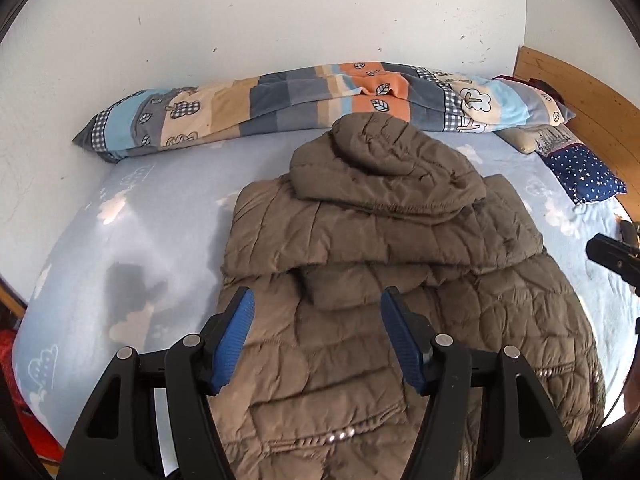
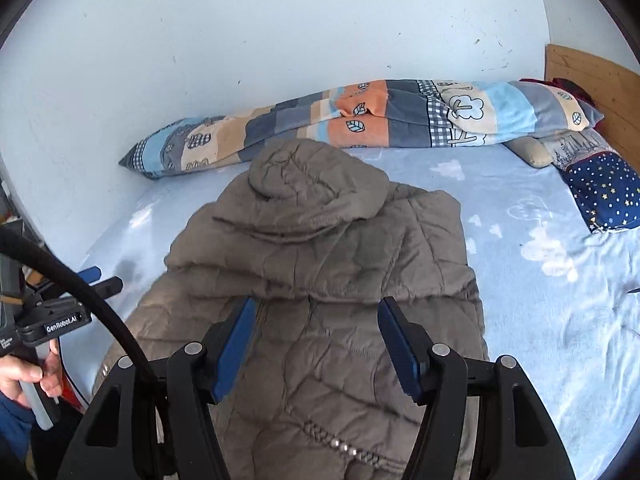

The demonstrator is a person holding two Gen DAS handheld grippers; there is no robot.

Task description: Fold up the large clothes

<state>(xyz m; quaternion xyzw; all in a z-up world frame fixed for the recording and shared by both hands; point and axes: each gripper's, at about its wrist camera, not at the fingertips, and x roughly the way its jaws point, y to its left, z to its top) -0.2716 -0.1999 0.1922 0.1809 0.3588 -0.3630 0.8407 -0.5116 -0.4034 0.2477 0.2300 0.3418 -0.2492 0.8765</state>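
On the light blue bed sheet (image 1: pixel 160 208) I have one large quilted jacket (image 1: pixel 380 280), grey-brown and puffy, lying flat with its long axis running away from me: hood (image 1: pixel 384 160) at the far end toward the wall, hem toward my grippers. One hood, folded down over the shoulders, rounded and stitched in soft panels. Both sleeves look folded in across the body, one cuff lying just ahead of my left gripper (image 1: pixel 317 312). One row of shiny studs (image 2: pixel 344 446) crosses the near part of the fabric. My left gripper hovers over the jacket's near half with its two blue ribbed pads set wide and nothing between them. My right gripper (image 2: pixel 317 318) hangs the same way in its own view, black frame, two blue pads wide apart, empty. In the right wrist view I see a person's hand (image 2: pixel 24 372) on the left gripper's handle at the left edge. Beyond the hood, one long patchwork bolster (image 1: pixel 300 100) in orange, blue and cream squares lies along the white wall (image 1: pixel 280 12). To the right sit one navy star-print pillow (image 1: pixel 584 172) and one wooden headboard (image 1: pixel 576 92). The sheet carries pale cloud prints.
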